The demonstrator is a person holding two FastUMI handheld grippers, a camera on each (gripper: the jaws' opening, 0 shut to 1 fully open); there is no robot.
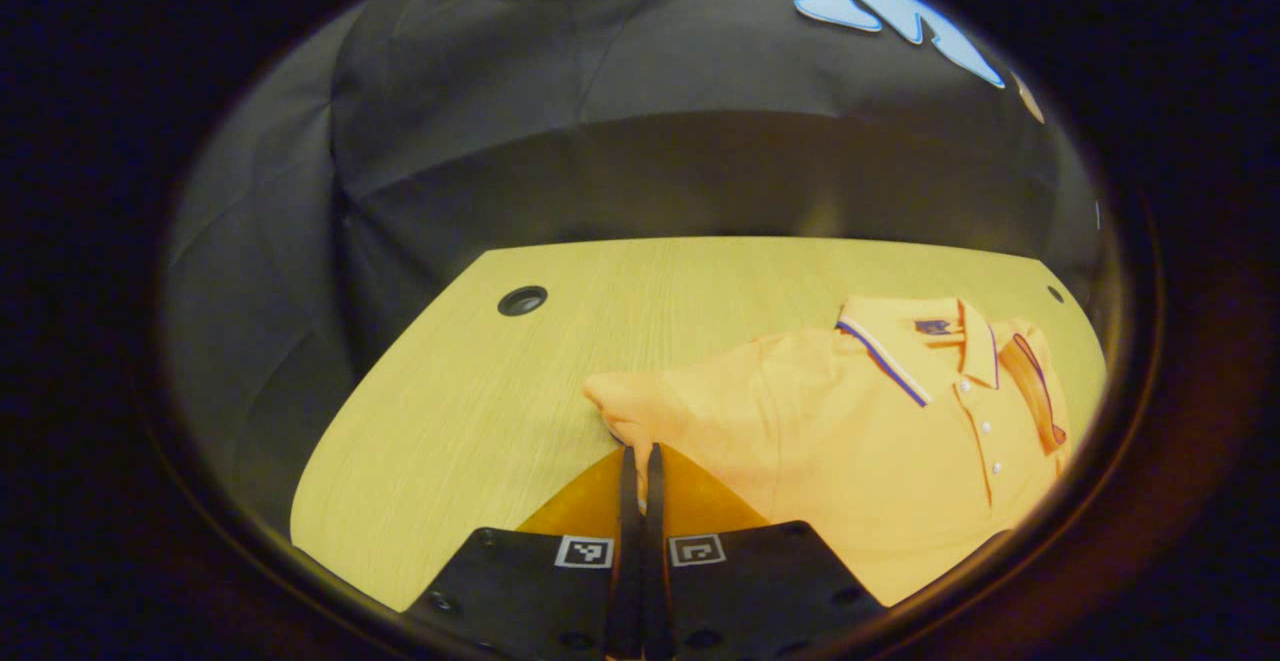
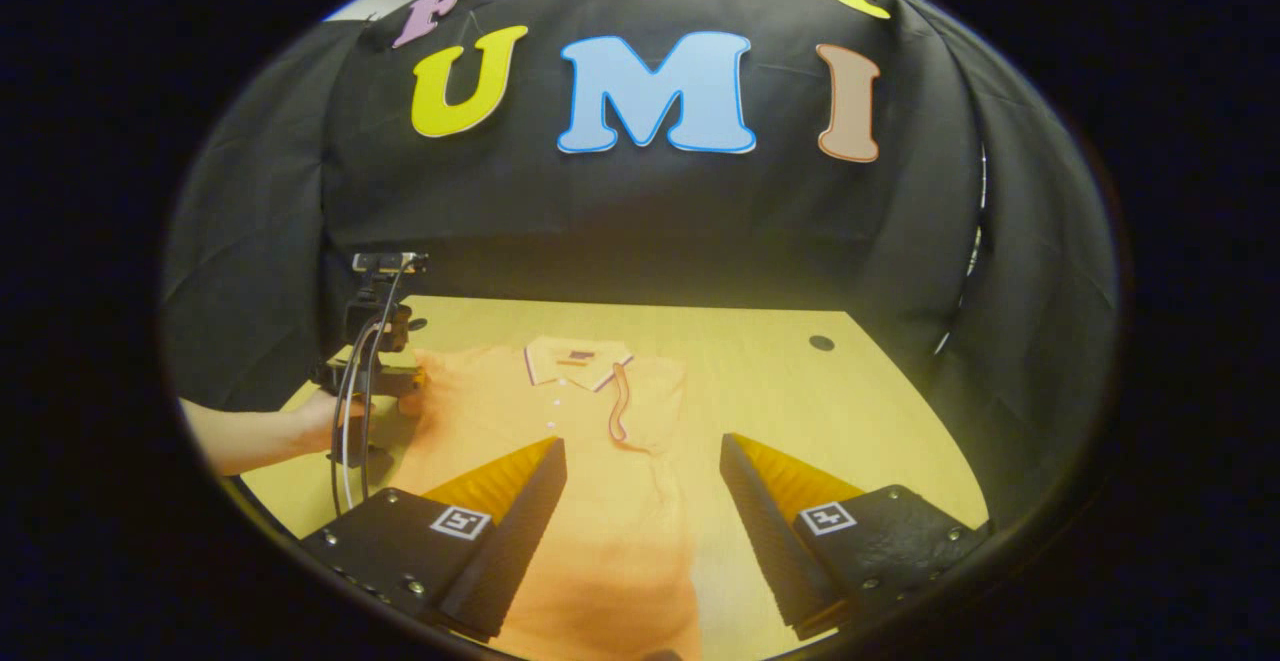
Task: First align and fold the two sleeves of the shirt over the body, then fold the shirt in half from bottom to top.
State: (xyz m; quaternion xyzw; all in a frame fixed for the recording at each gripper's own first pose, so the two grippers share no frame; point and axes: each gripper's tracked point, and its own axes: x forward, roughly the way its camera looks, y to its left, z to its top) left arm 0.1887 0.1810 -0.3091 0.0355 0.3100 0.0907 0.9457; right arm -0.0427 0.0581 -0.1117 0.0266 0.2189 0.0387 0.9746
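Shirt (image 1: pixel 860 441): one; hand-held grippers: two

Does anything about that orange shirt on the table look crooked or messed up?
Nothing is damaged. The shirt lies buttoned on the table, but its two sides do not match: one sleeve is folded over the chest, while the left gripper is pinching the other sleeve.

Left gripper view low, close, right gripper view higher, both sharing shirt (image 1: pixel 880 441)

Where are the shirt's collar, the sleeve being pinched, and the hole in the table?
collar (image 1: pixel 905 341), left gripper view, on the striped collar band.
sleeve (image 1: pixel 625 403), left gripper view, on its bunched end by the fingertips.
hole (image 1: pixel 522 300), left gripper view, on its dark centre.
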